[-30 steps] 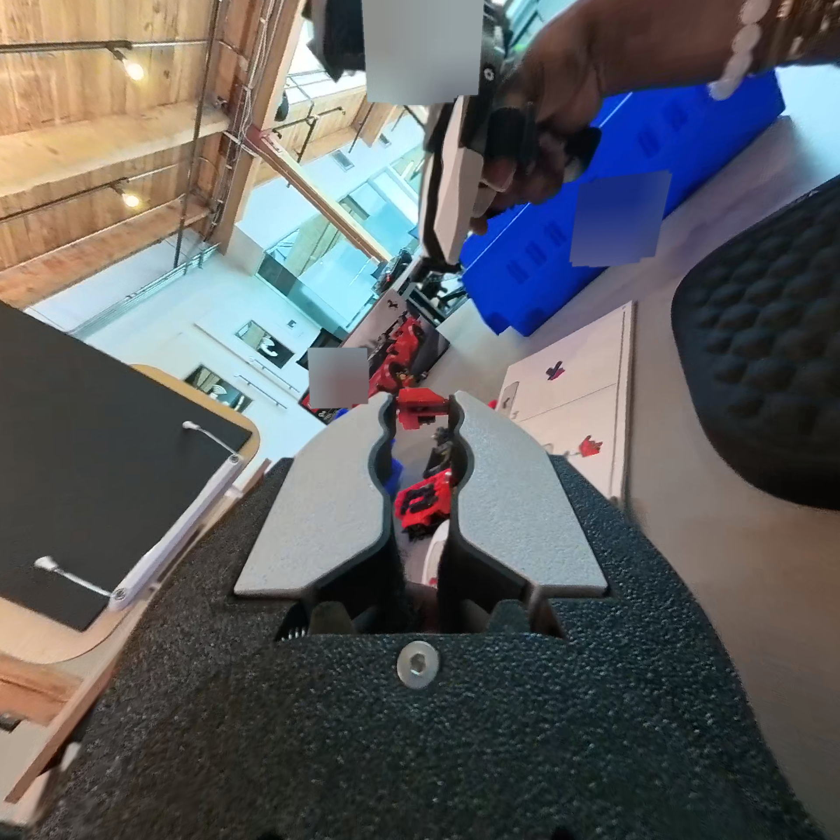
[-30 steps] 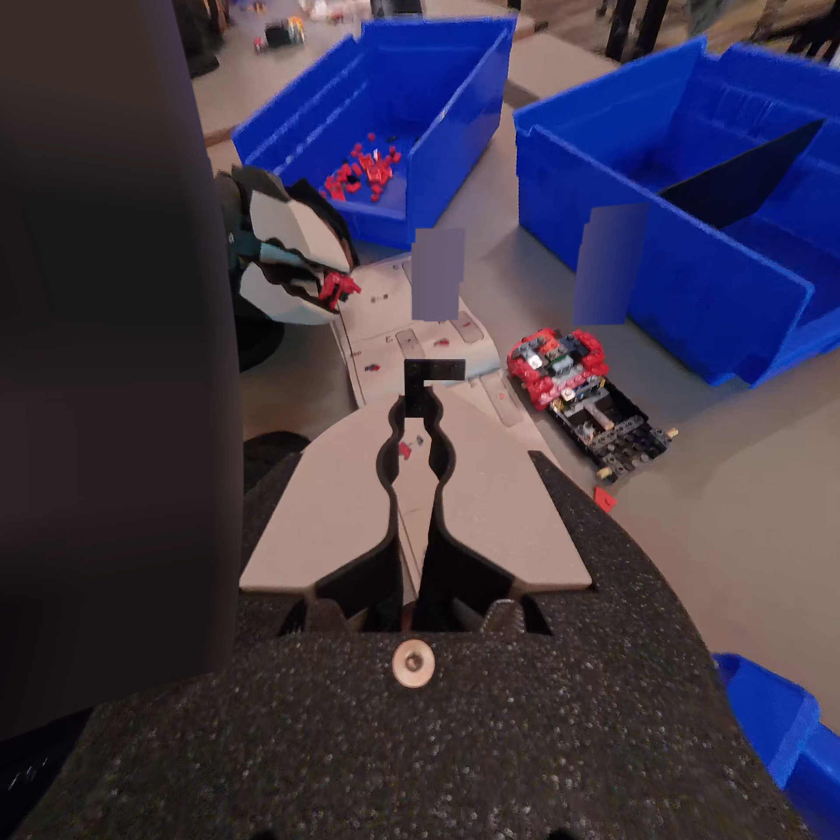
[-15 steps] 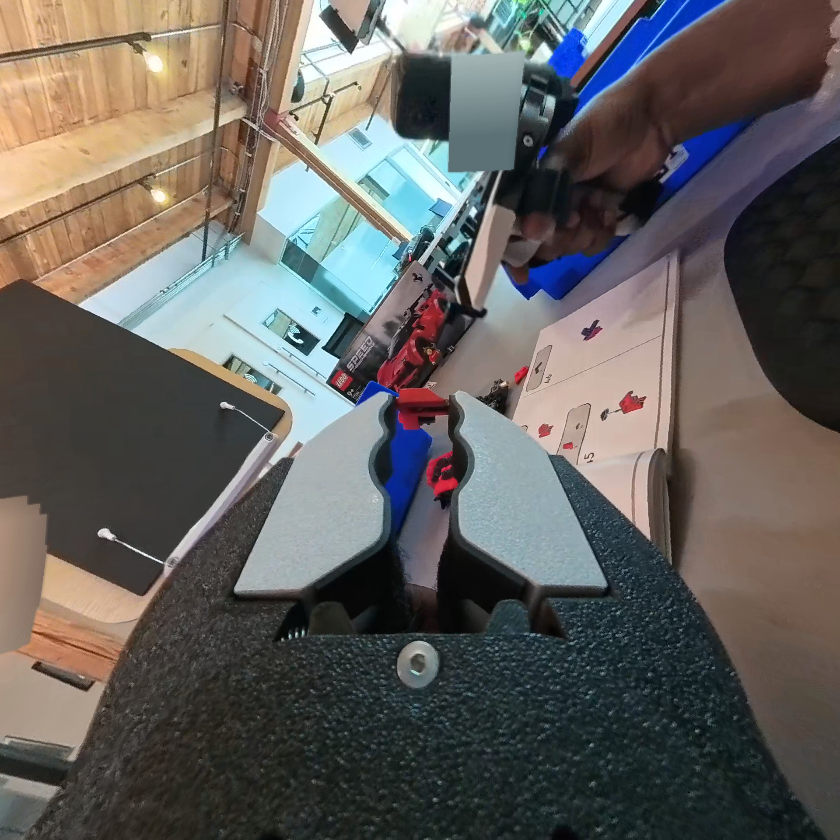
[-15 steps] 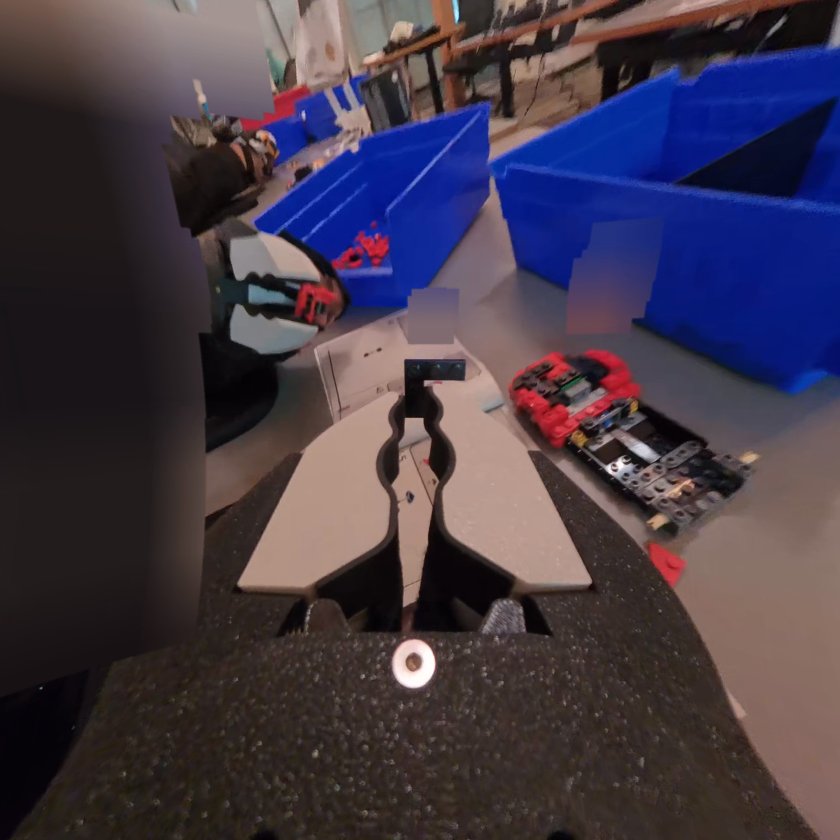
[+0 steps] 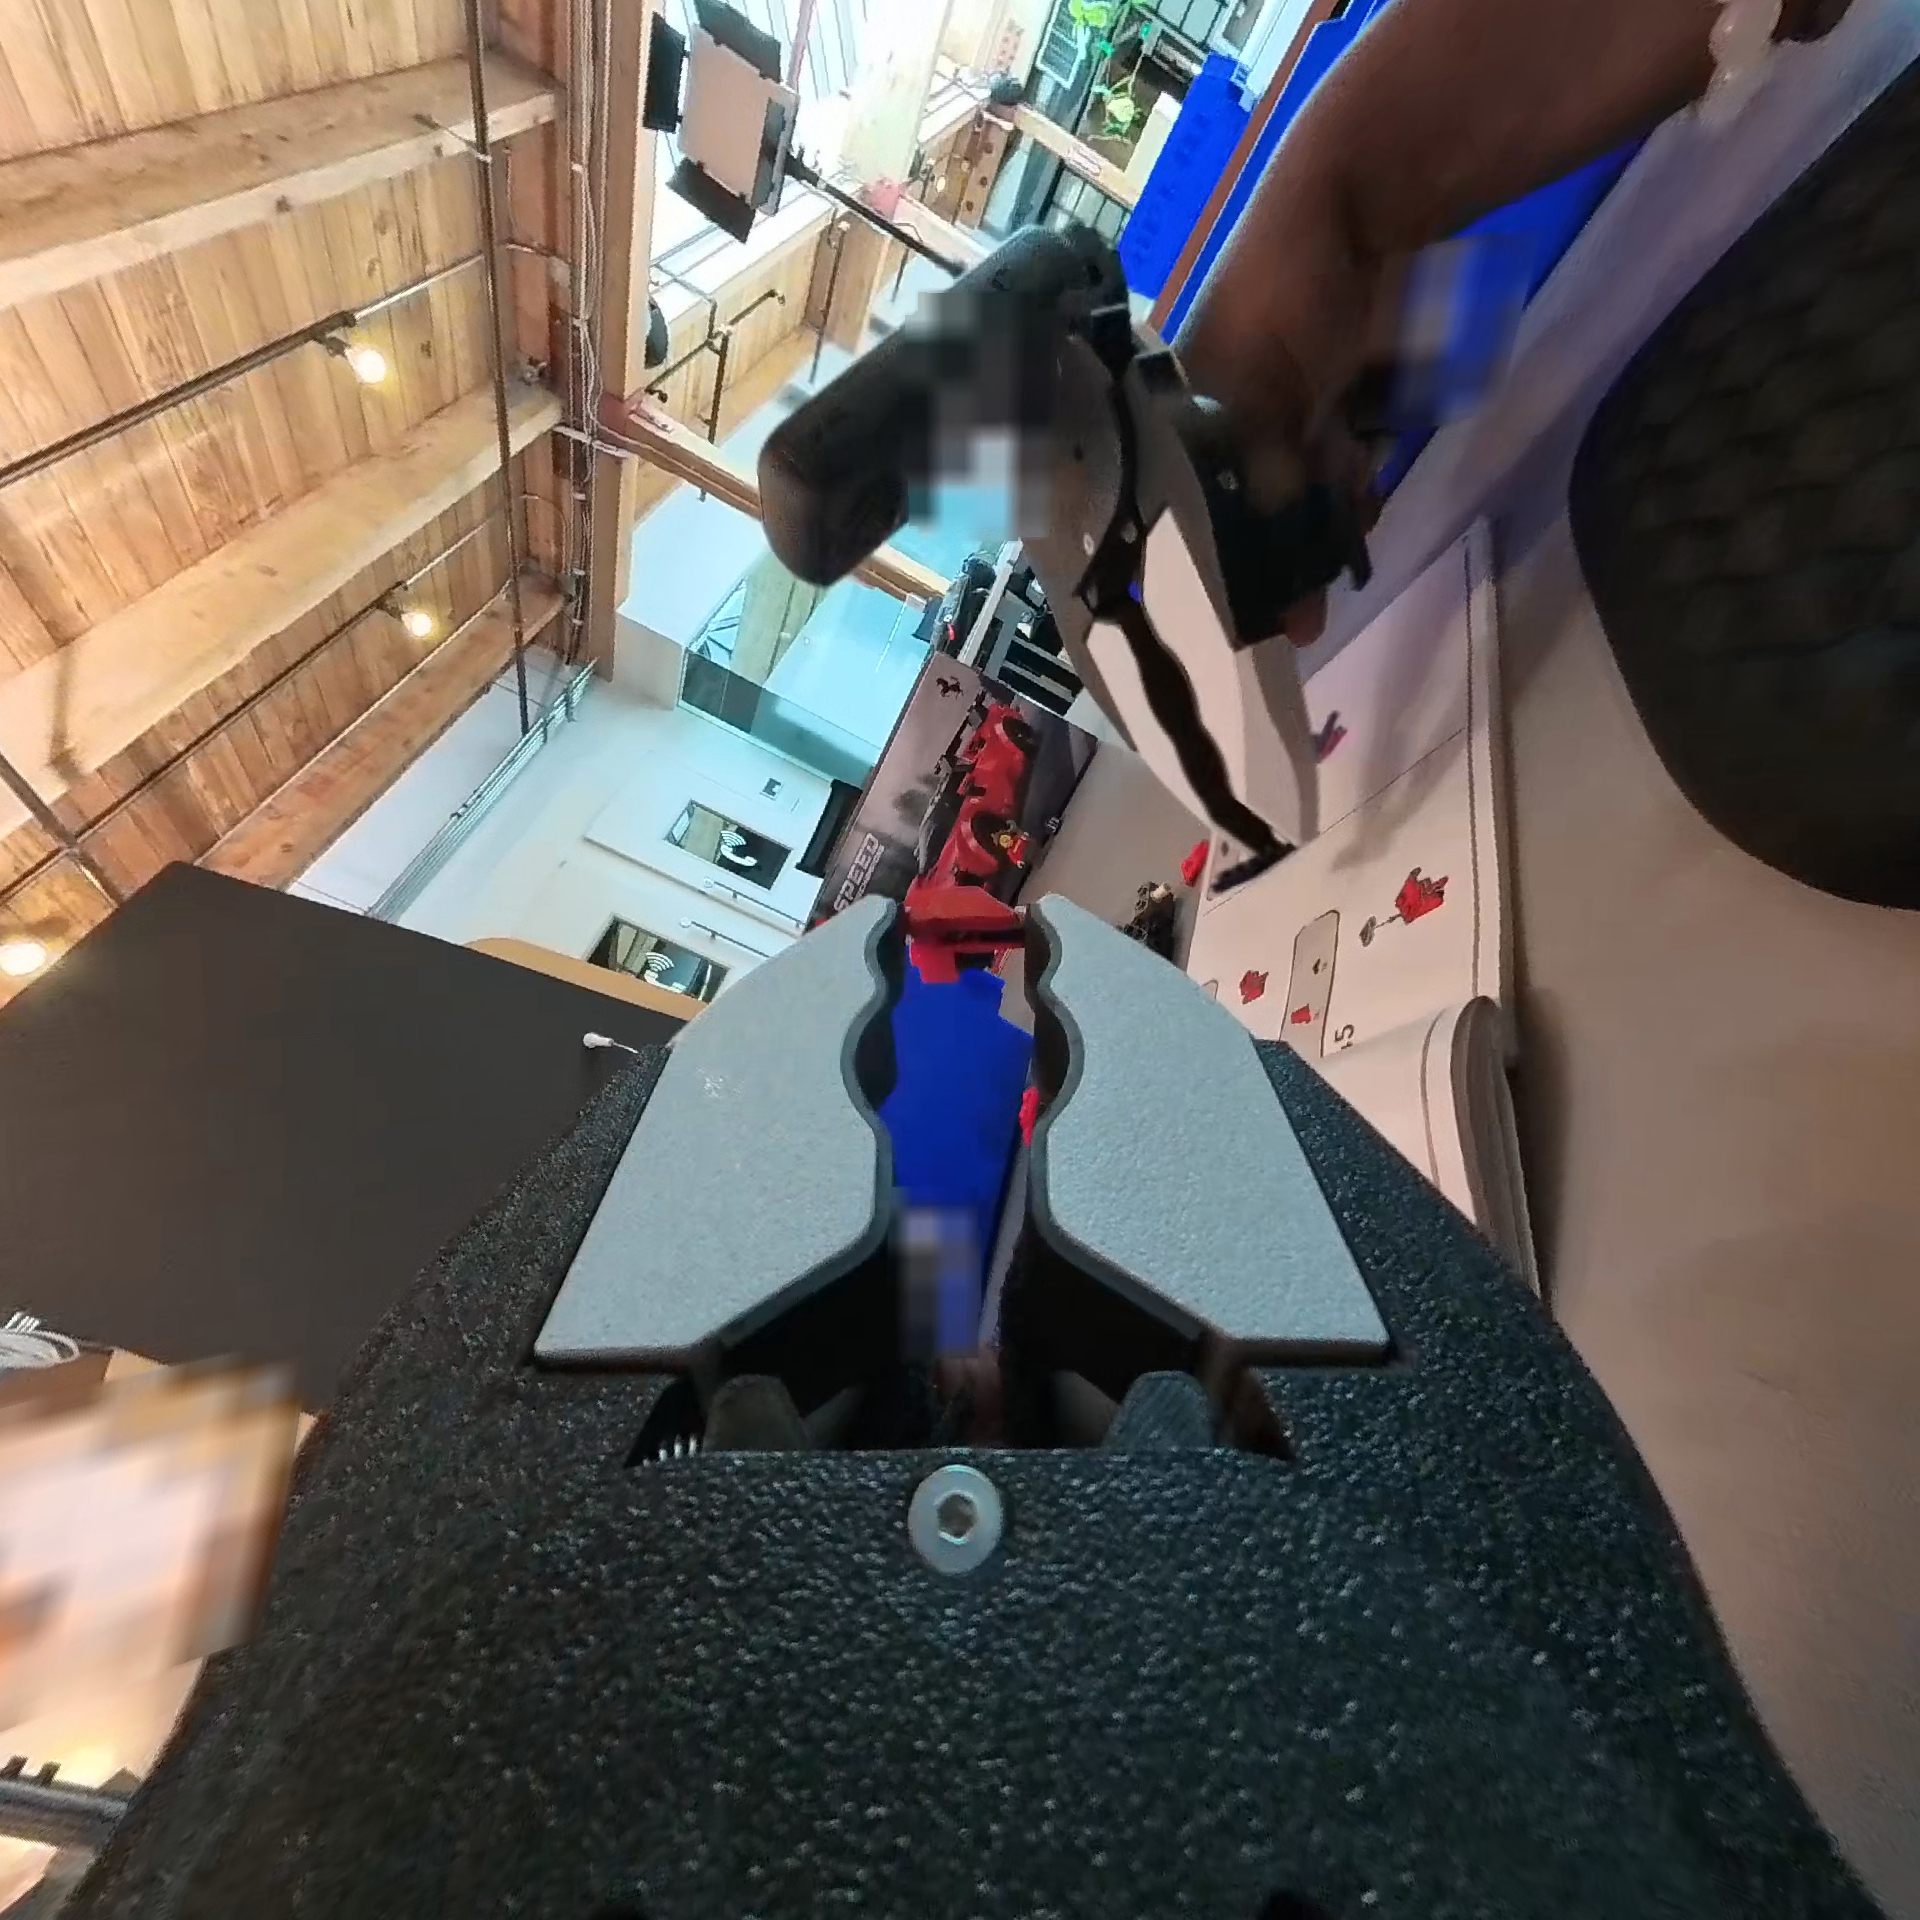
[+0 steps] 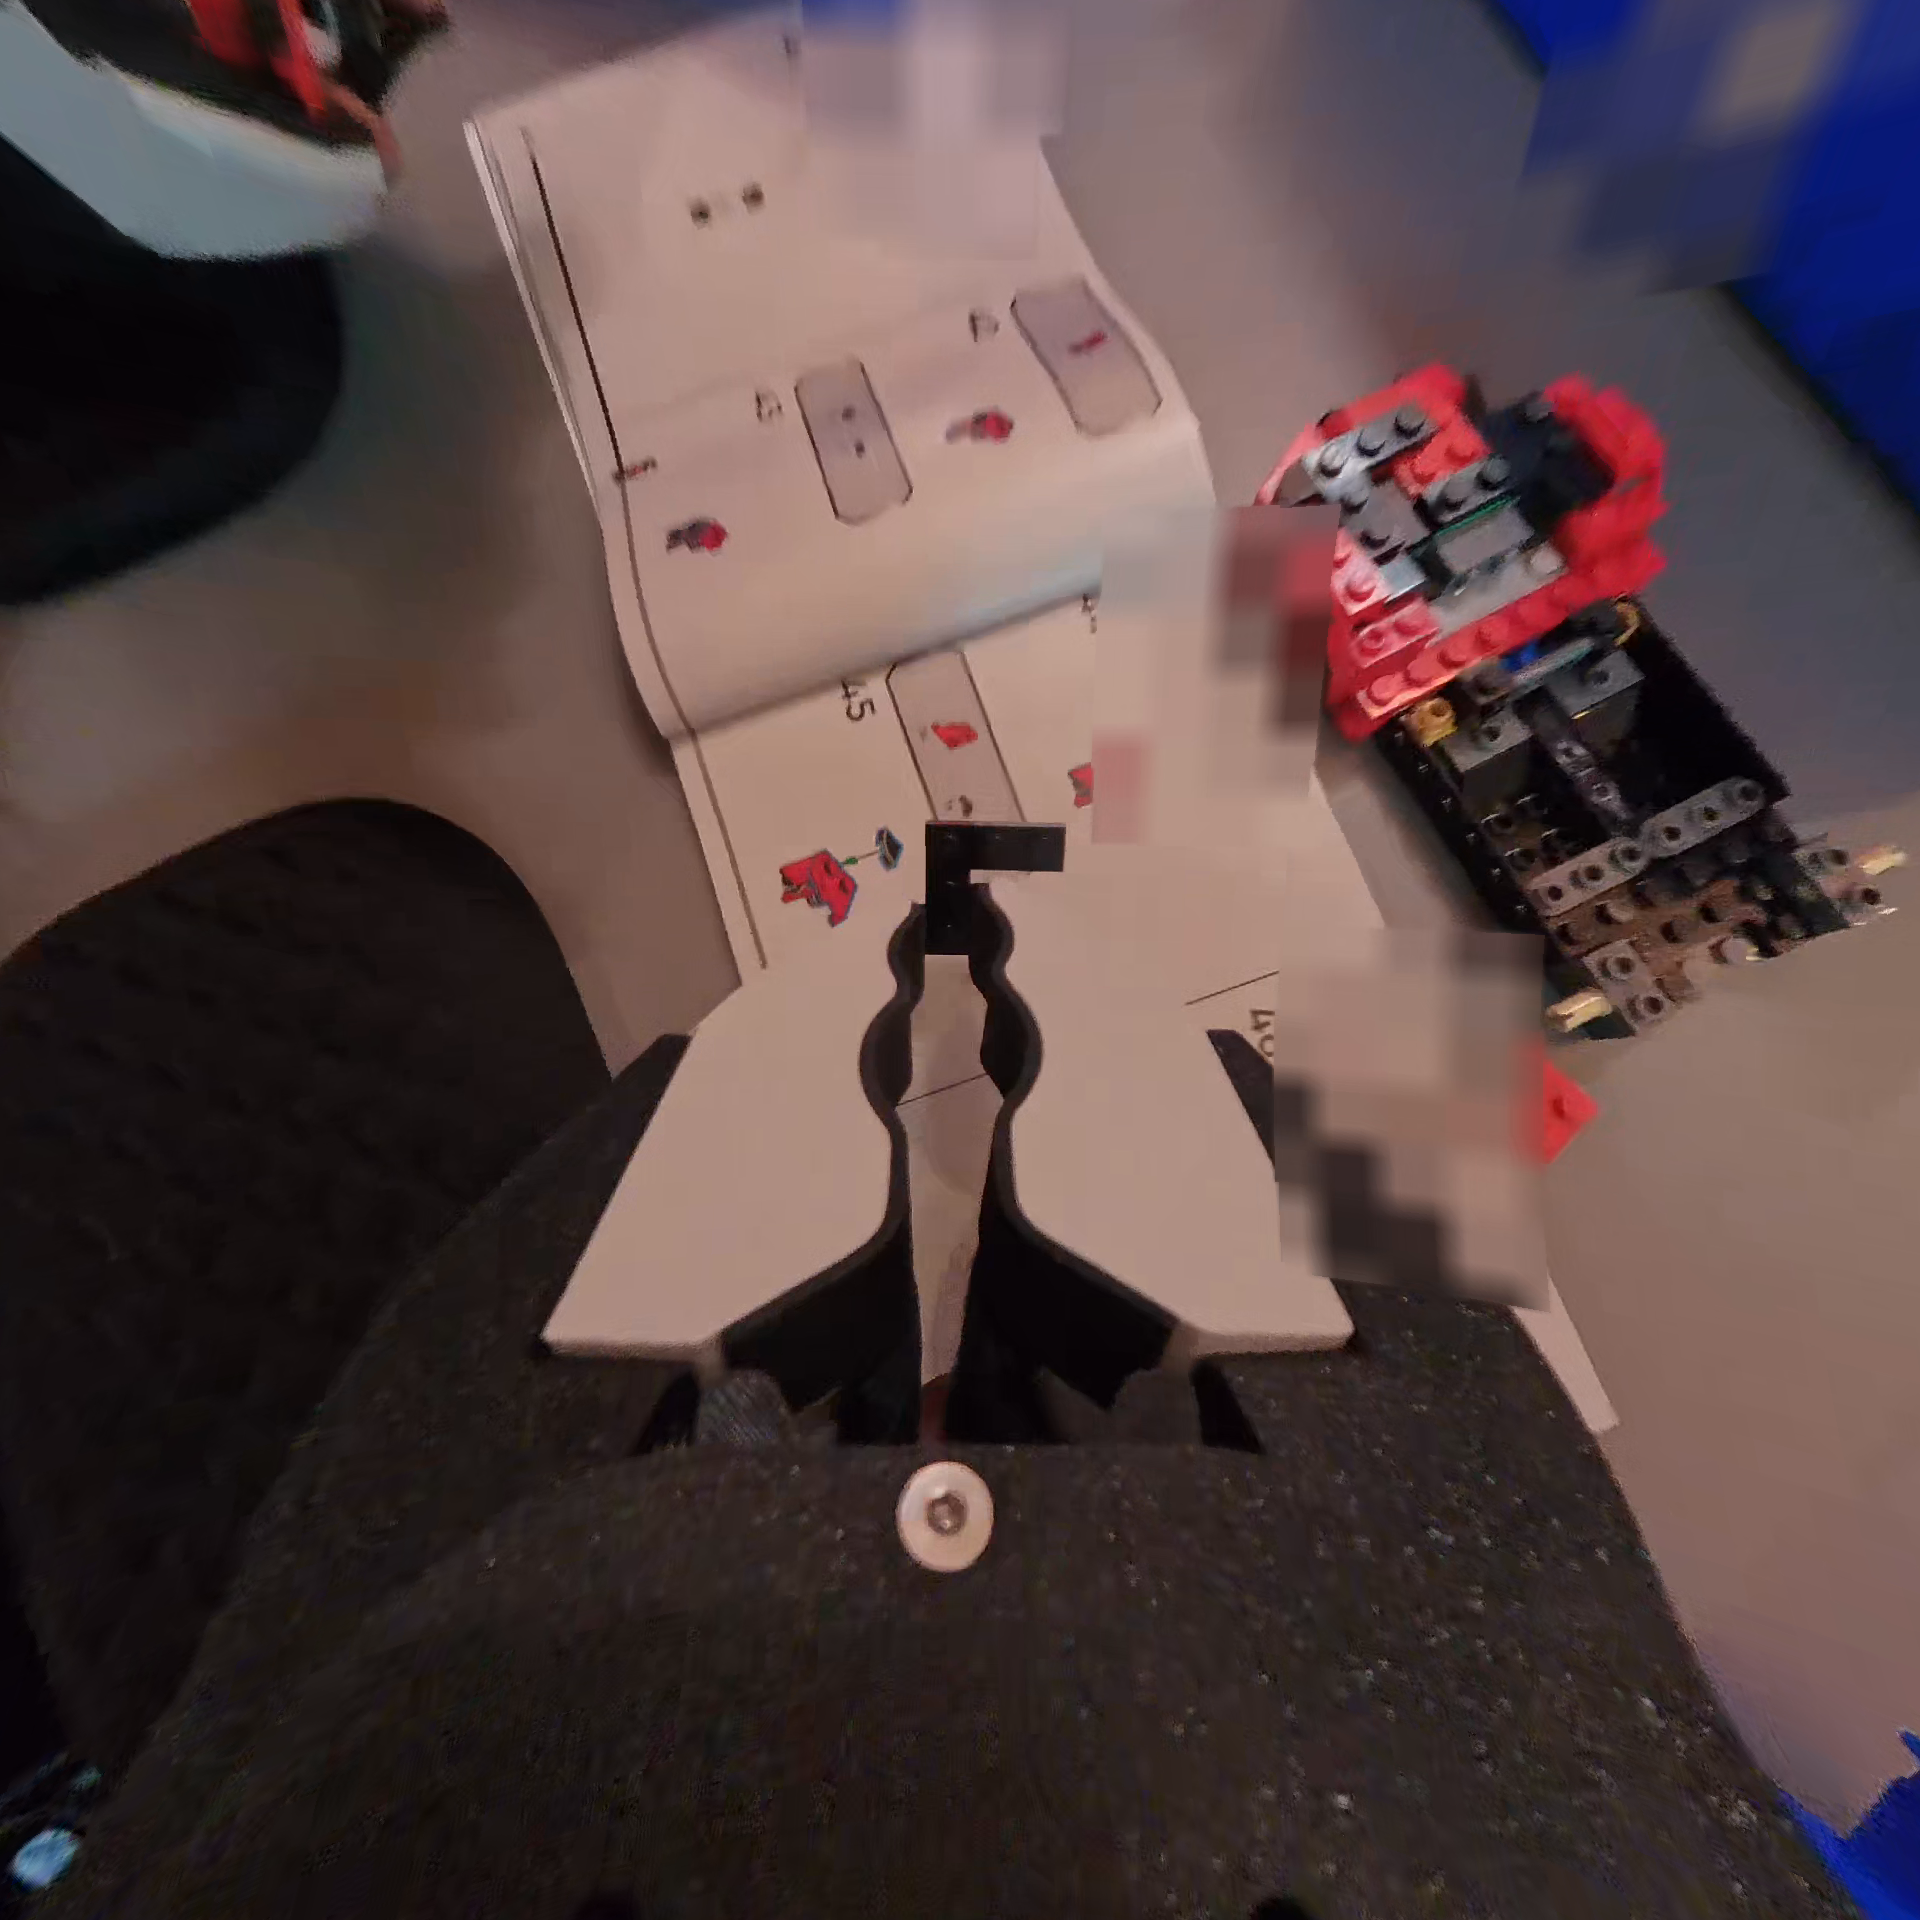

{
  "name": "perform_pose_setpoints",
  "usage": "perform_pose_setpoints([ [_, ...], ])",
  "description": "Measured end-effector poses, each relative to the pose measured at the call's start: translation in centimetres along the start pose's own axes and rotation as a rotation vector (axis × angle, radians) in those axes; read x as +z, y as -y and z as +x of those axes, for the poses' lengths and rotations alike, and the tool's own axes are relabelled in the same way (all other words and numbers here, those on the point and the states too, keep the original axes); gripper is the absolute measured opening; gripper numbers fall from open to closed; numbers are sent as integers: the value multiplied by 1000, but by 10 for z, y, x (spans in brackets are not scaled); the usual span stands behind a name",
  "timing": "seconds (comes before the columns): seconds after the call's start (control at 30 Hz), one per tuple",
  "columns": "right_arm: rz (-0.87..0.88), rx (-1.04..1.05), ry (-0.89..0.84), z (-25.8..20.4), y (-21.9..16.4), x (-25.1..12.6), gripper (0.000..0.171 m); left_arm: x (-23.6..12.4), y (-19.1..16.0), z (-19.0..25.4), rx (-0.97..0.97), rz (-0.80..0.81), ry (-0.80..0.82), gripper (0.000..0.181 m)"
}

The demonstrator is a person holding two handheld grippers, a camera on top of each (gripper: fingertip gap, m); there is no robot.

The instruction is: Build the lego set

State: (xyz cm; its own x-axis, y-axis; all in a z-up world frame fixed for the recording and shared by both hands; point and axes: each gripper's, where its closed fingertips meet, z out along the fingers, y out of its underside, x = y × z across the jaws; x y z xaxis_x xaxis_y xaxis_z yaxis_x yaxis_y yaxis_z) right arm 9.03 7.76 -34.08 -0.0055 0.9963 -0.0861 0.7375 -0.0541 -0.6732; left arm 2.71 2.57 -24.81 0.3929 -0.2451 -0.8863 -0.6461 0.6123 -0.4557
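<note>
My left gripper is shut on a small red lego piece and is tilted up, held off the table. My right gripper is shut on a black L-shaped lego piece and hangs over the open instruction booklet. The part-built red and black lego car lies on the table to the right of the booklet. In the left wrist view the right gripper shows farther off, held by a hand, with its tips down over the booklet.
A loose red piece lies near the car. A blue bin stands at the back right. A black cushioned pad lies left of the booklet. The lego set box stands behind. My hands' fingertips stand some 12 cm from each other.
My right gripper has swung down and closer over the booklet, still holding the black piece. My left gripper has tilted slightly and keeps the red piece.
</note>
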Motion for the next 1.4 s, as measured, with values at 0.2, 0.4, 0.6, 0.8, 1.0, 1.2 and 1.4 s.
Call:
perform_pose_setpoints([
  [0.2, -92, -10, 26, -5, -13, 8, 8, -1, 1, 0, 3, 5, -1, 20],
  [0.4, -31, 46, 51, -3, -7, -1, 24, 0, 3, 4, 18, 13, -20, 20],
  [0.6, 495, 66, 357, -44, 71, -41, 28, -2, 18, 7, -39, 102, -48, 21],
  [0.8, 588, 139, 758, -86, 95, -44, 30, -5, 43, 14, -174, 238, -123, 20],
  [1.0, 597, 89, 860, -104, 97, -39, 25, -8, 51, 14, -227, 287, -148, 21],
  [1.2, 595, 41, 963, -117, 95, -41, 17, -13, 62, 16, -306, 365, -199, 21],
  [1.4, 669, 23, 891, -107, 99, -45, 14, -12, 56, 5, -408, 360, -166, 31],
])
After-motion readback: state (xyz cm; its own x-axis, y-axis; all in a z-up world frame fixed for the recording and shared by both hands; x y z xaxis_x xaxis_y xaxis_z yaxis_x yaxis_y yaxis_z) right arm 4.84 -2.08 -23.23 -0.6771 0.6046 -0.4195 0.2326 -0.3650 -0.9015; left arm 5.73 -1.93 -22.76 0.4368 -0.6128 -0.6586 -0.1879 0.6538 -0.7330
